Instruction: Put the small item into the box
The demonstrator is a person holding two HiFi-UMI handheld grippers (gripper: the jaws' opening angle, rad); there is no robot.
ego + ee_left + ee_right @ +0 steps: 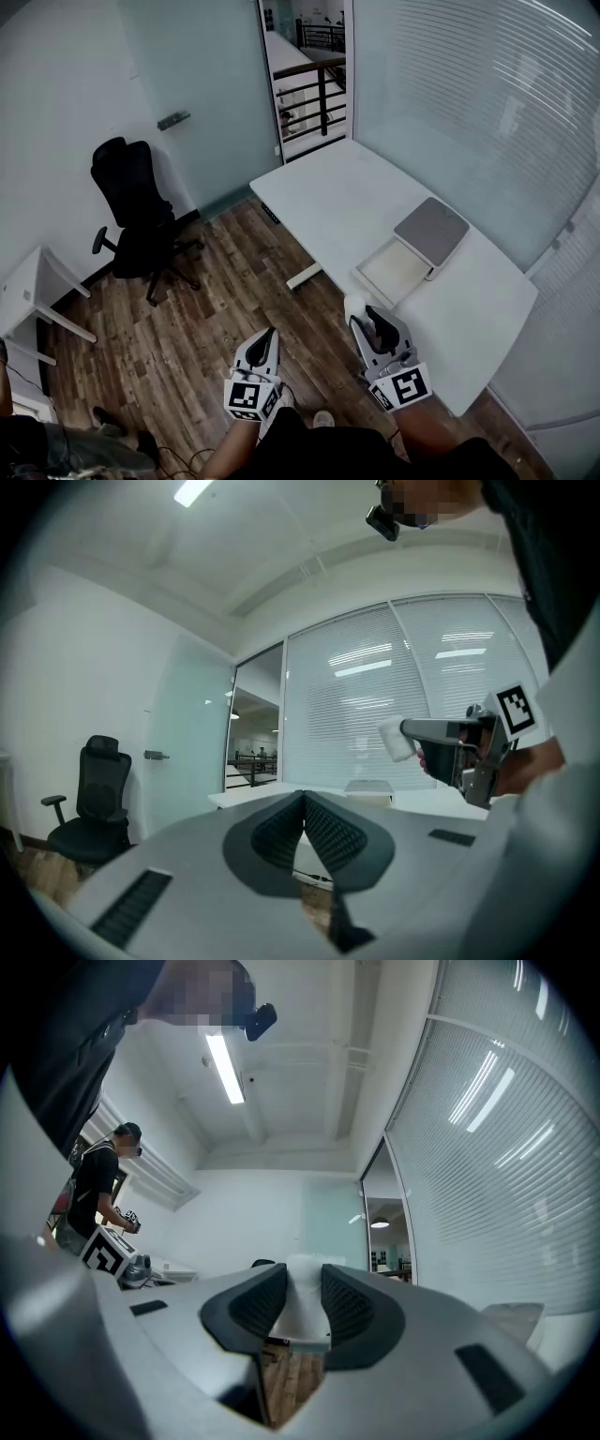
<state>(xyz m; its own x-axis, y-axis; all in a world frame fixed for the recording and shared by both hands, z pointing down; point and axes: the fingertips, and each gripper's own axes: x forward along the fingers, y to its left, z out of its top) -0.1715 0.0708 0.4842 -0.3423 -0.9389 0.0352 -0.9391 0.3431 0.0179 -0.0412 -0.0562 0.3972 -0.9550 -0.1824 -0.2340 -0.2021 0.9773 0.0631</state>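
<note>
My right gripper [360, 315] is clenched on the small white item [354, 306] — in the right gripper view the two ribbed pads [258, 1302] press on either side of the pale, soft-looking piece [302, 1309], which fills the gap between them and pokes out past the tips. In the head view it sits at the tip of that gripper, in the air, lined up with the near edge of the white table [356, 192] and apart from the box [386, 274].

The box lies open on the table, its shallow cream inside facing up, with a grey lid [431, 230] touching its far side.

My left gripper [266, 337] hangs lower, over the wooden floor [206, 319], beside the right one but not touching it. Its jaws are pressed together with nothing between them — the left gripper view shows the dark pads [281, 832] meeting at a point. That same view catches the right gripper [405, 739] from the side, with the white item [395, 740] at its tip.

A black office chair [136, 220] stands well off to the left, by the wall.
</note>
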